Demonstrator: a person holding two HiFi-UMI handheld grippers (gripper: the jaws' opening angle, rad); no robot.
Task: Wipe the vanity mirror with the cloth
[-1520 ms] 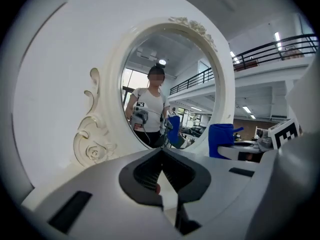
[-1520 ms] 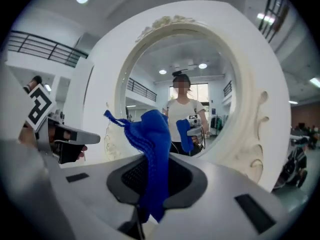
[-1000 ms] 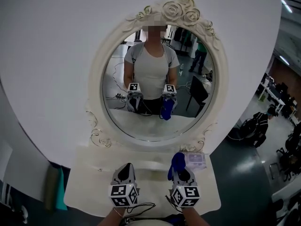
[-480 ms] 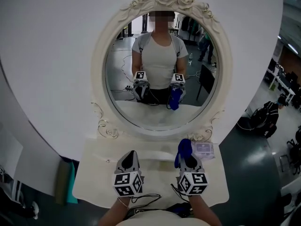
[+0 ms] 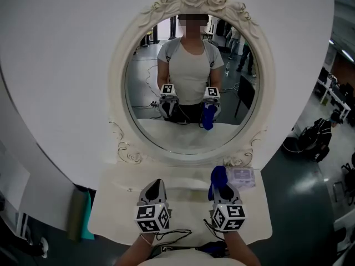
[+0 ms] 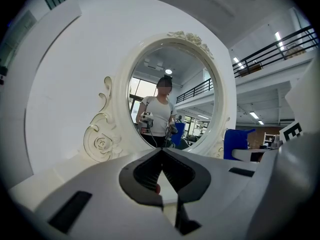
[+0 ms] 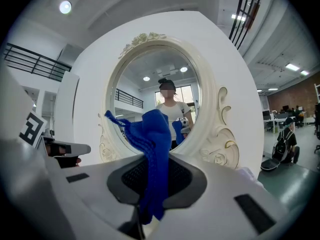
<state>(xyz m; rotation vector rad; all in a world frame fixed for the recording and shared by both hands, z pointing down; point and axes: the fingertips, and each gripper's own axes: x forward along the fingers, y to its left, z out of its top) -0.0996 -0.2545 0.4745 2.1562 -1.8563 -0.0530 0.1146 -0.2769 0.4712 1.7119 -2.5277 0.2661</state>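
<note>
The oval vanity mirror (image 5: 141,65) in its white carved frame stands upright at the back of the white table (image 5: 111,209). Its glass (image 6: 172,91) reflects a person holding both grippers. My right gripper (image 5: 220,187) hovers over the table in front of the mirror's lower right, shut on a blue cloth (image 5: 218,176). The cloth (image 7: 152,144) sticks up out of the closed jaws and hangs down below them. My left gripper (image 5: 155,187) is level with it on the left, jaws shut (image 6: 161,153) and holding nothing. Neither gripper touches the glass.
A small pale packet (image 5: 242,176) lies on the table by the mirror's right foot. A teal object (image 5: 86,218) leans beside the table's left edge. A large round white panel (image 5: 61,65) backs the mirror. People (image 5: 320,134) sit far off to the right.
The head view has shifted, so the mirror sits higher and more centred. Both grippers stay low over the table, the cloth still held in the right one.
</note>
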